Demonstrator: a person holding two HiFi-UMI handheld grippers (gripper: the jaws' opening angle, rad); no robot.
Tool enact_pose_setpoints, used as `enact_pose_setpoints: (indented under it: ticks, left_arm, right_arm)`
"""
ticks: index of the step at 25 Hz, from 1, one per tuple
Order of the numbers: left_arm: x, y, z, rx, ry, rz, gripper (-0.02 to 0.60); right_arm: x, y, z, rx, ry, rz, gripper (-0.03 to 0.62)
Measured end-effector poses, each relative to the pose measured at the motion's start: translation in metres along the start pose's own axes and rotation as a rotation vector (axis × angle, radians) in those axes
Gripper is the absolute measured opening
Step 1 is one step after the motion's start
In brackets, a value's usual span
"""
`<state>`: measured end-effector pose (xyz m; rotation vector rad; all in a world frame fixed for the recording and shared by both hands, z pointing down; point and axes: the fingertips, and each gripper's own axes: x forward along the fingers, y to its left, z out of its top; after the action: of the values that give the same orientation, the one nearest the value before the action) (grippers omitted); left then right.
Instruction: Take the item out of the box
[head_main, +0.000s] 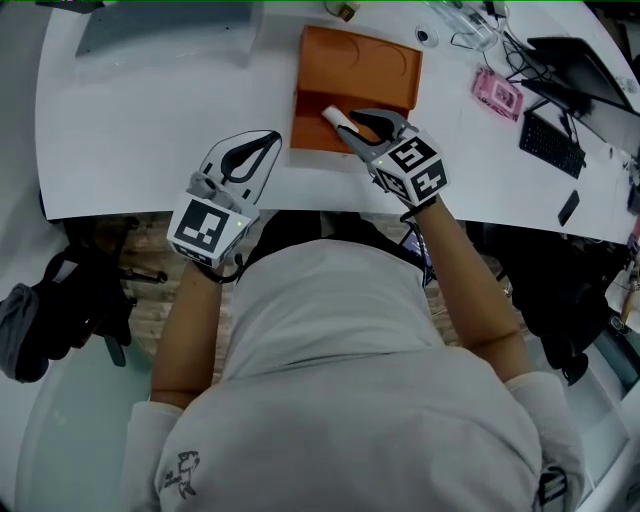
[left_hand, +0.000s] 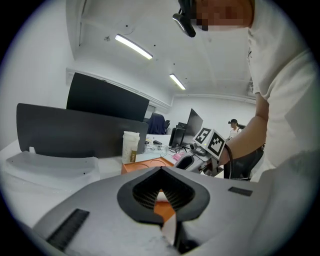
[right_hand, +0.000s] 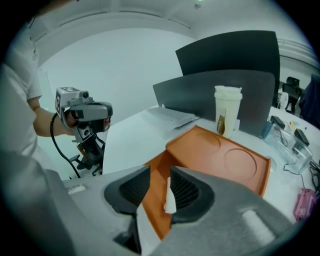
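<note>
Plainly the right gripper (right_hand: 160, 182) hangs over the orange box (head_main: 360, 60), fingers apart, probably to straddle the white item (right_hand: 170, 199) (a short stick) lying inside. Its long axis slants toward that gripper. The left gripper (left_hand: 161, 170), fingers together and empty, waits beside the box.

Open-plan office is indicated: white worktop (head_main: 140, 130) backed by dark partition screens (left_hand: 75, 135); keyboard (head_main: 551, 143) beside the worktop, monitor (left_hand: 194, 122) beyond it, strip lights (left_hand: 133, 46) overhead.
</note>
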<state>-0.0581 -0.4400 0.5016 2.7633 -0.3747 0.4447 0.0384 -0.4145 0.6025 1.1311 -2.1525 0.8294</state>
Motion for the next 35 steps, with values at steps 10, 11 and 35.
enact_pose_setpoints:
  ticks: [10,11,35]
  left_arm:
    - [0.018,0.015,-0.045,-0.035,0.077,0.0,-0.002]
    - [0.02,0.016,-0.047,-0.039,0.08,0.001,-0.002]
    - [0.011,-0.001,-0.065,-0.066,0.107,0.031,-0.002]
  right_arm:
    - [0.045,-0.026,-0.053,0.049,0.169,-0.023,0.155]
    - [0.047,-0.028,-0.056,0.045,0.183,-0.028,0.155]
    - [0.066,-0.023,-0.078,0.022,0.267,-0.005,0.137]
